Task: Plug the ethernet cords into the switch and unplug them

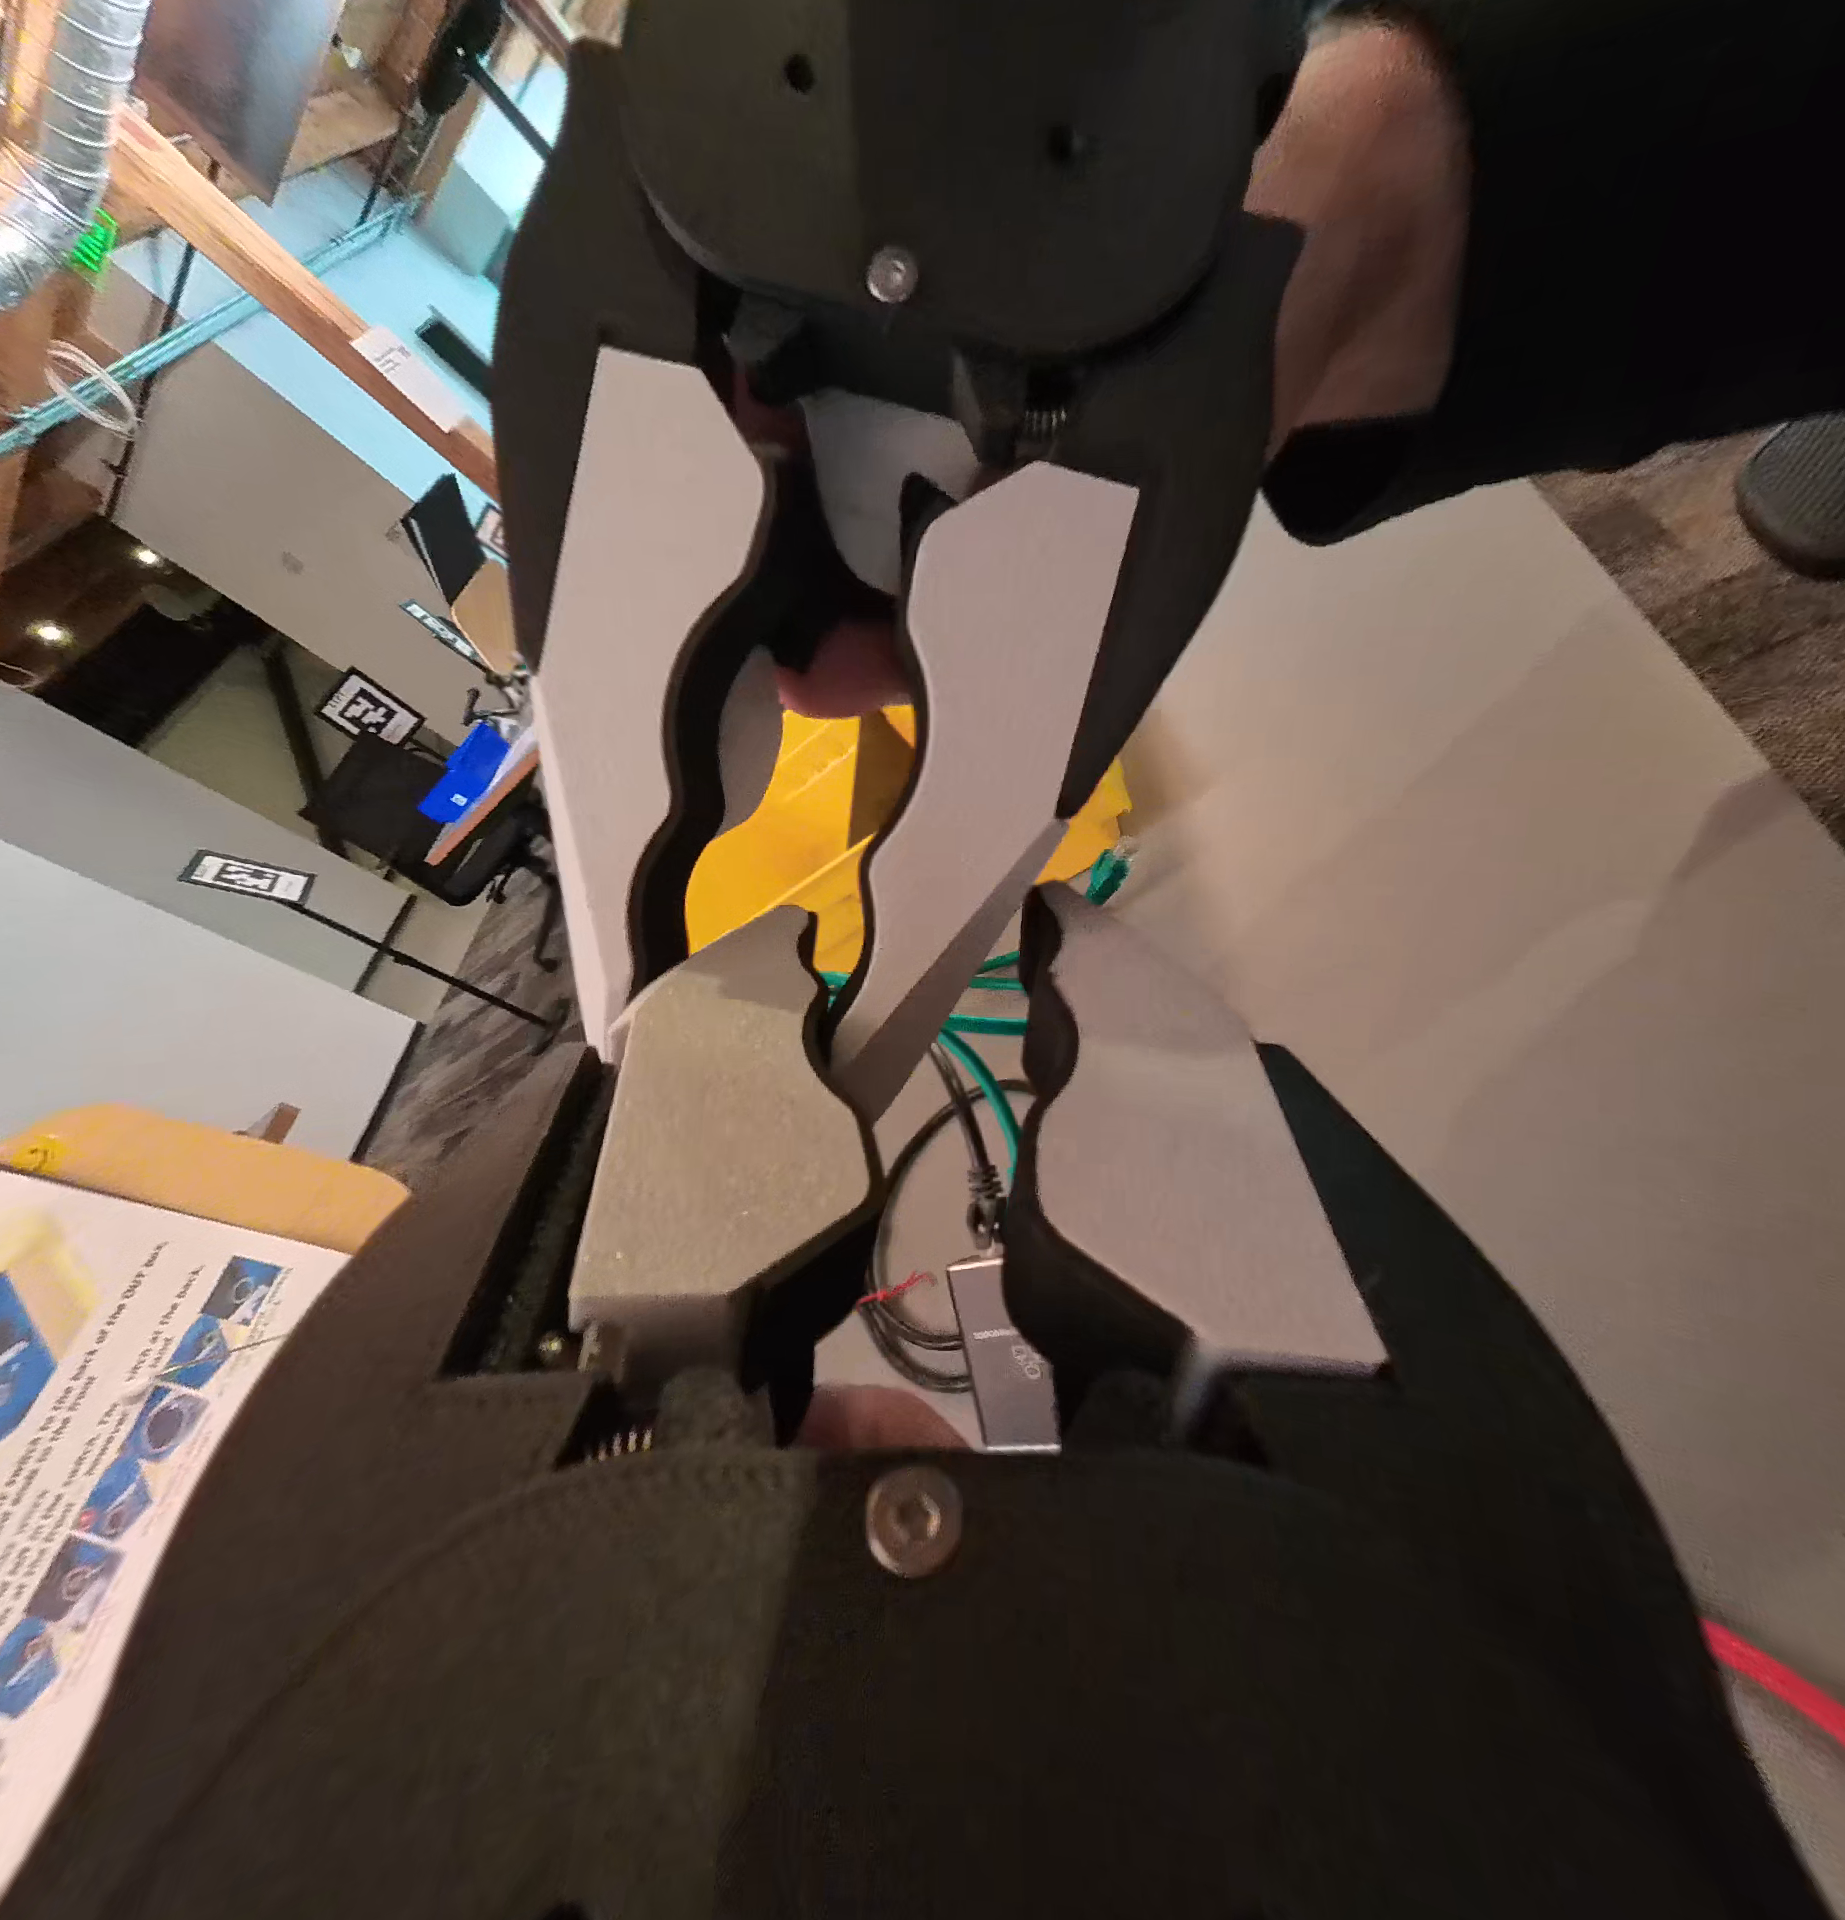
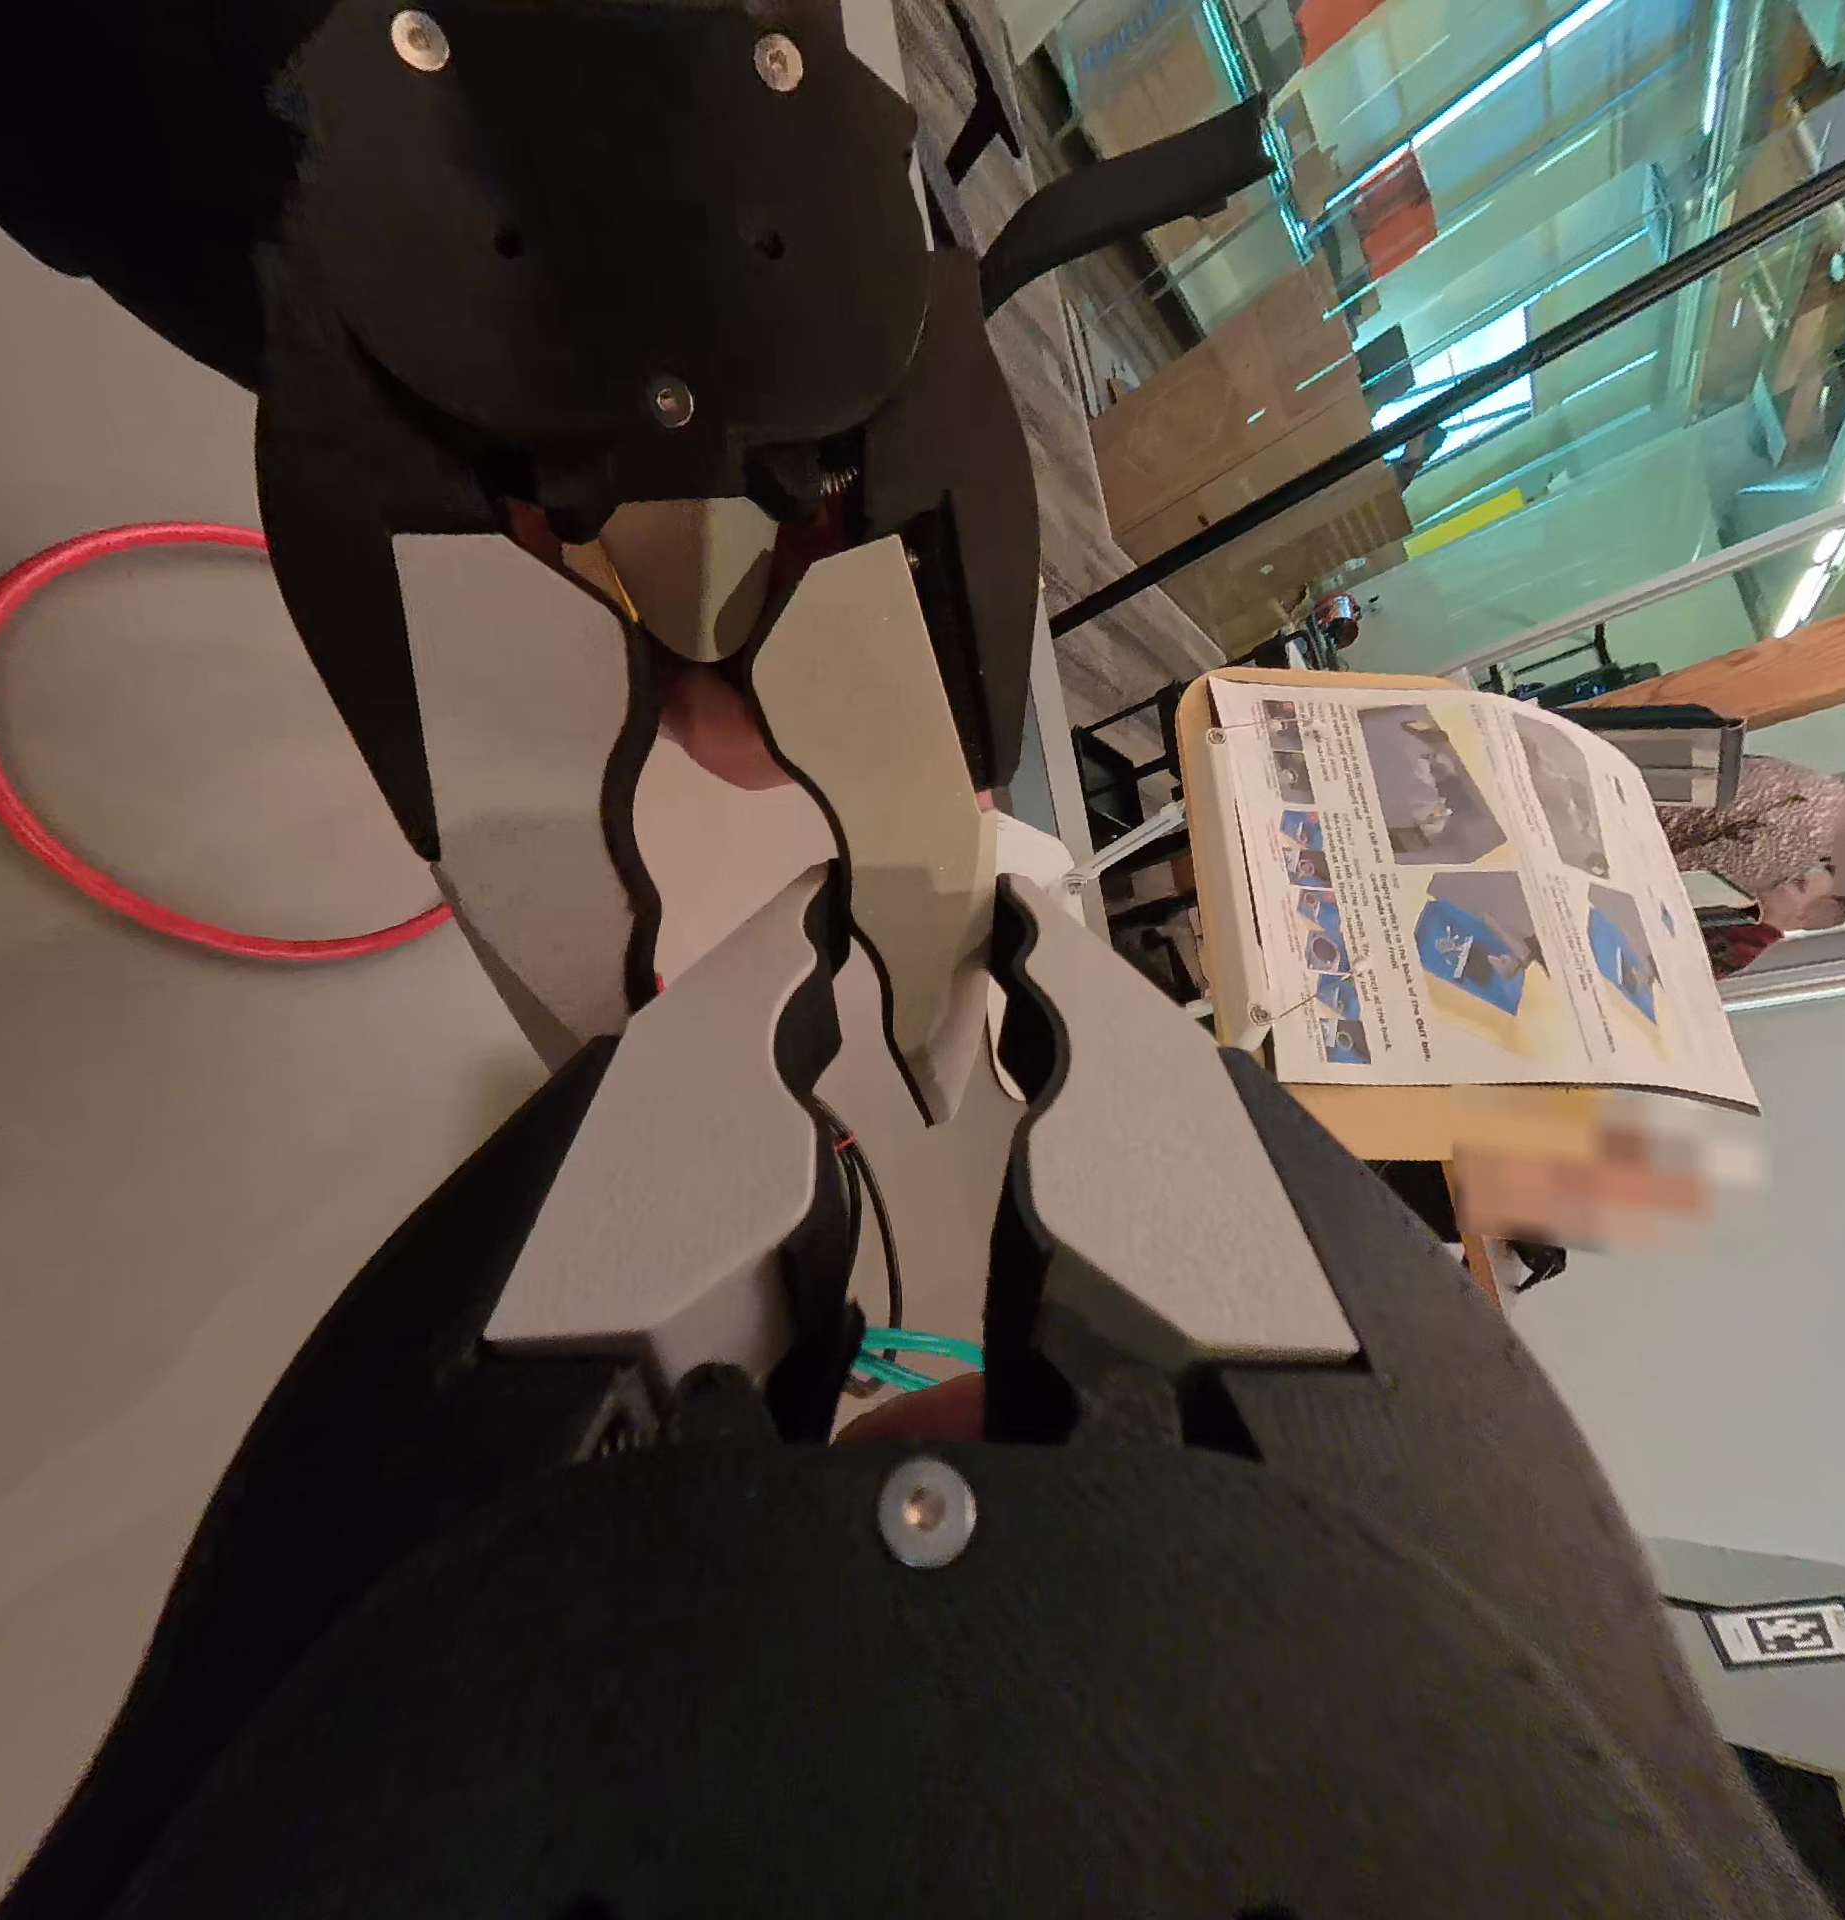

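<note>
Near us, the left gripper and the right gripper face each other, fingers interleaved, both parted and holding nothing. Lower centre lies the grey switch, bearing small print; beyond it the green ethernet cords.

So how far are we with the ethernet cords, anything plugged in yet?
Nothing looks plugged yet. The green cord lies loose on the table, its plug free beside the yellow box. The left gripper and right gripper face each other tip to tip, both open and empty. The small grey device is partly hidden. Plugging and unplugging remain.
</note>
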`<state>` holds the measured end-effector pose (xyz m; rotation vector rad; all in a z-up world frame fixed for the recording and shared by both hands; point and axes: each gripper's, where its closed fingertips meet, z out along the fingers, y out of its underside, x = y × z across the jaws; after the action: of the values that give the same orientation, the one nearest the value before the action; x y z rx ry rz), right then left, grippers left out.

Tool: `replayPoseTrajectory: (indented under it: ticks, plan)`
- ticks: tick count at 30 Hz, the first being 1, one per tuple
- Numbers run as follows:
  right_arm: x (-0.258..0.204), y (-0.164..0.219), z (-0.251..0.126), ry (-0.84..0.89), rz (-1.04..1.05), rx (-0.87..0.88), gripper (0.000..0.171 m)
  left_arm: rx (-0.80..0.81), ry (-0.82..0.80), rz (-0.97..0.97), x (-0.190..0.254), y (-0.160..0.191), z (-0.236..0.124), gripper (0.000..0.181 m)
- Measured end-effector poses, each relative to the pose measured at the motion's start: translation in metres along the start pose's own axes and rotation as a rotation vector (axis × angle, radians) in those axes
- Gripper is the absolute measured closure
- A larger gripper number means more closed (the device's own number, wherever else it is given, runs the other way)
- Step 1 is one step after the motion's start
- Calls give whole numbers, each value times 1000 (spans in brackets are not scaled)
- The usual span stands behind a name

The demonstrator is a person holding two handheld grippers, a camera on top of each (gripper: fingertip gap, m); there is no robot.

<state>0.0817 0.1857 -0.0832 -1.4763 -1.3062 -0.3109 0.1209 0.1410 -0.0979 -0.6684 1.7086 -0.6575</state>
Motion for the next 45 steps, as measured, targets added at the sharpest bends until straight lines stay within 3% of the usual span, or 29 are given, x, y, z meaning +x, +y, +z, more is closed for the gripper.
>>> replayPoseTrajectory:
  ticks: [5, 15, 35, 39, 45]
  plan:
    - [-3, 1, 0, -35, 12, 28, 146, 18, -4, 15, 0, 0, 0, 158]
    - [-3, -4, -4, -80, 84, 101, 145, 46, -17, 14, -1, -6, 0, 158]
    - [-10, 15, 5, -108, 54, -108, 144, -52, -163, 223, -7, 19, 9, 158]
    - [-12, 12, 6, -132, 83, -85, 144, -34, -166, 207, -9, 17, 6, 164]
    - [-12, 6, 4, -161, 159, -7, 144, 96, -8, -63, 3, 8, 5, 155]
